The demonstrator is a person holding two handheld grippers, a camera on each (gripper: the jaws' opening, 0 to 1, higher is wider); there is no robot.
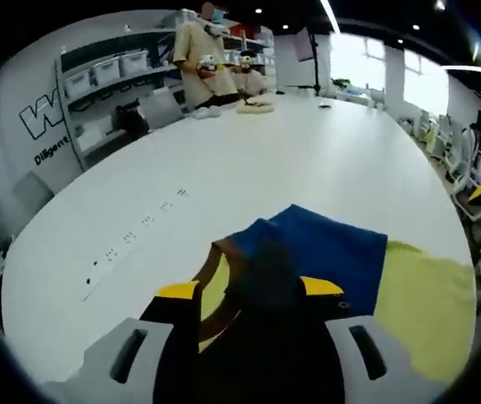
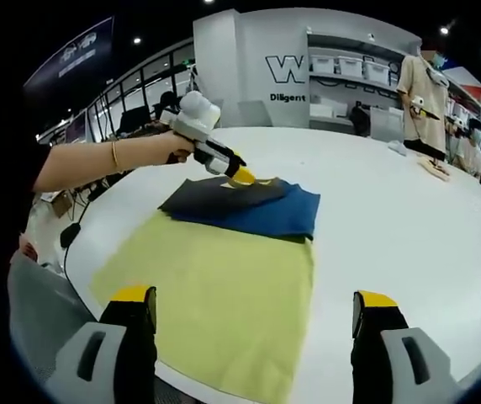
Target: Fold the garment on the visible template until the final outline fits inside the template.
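Garment (image 2: pixel 249 206), blue, sits on yellow template (image 2: pixel 215 286) on white tabletop (image 2: pixel 392 219), mid-fold w/ left gripper (image 2: pixel 245 175) fingers clamped on its edge, right gripper (image 2: pixel 253 316) fingers apart; next, lay edge inside.

A lab-like open workspace, judging by the very large white table (image 2: pixel 409 219), grey wall shelving (image 2: pixel 350 80) stacked with white storage bins (image 2: pixel 351 66), a wall with big company lettering (image 2: pixel 284 69), ceiling strip lights (image 1: pixel 331 15), and people standing at the table's far end (image 1: pixel 198 55).
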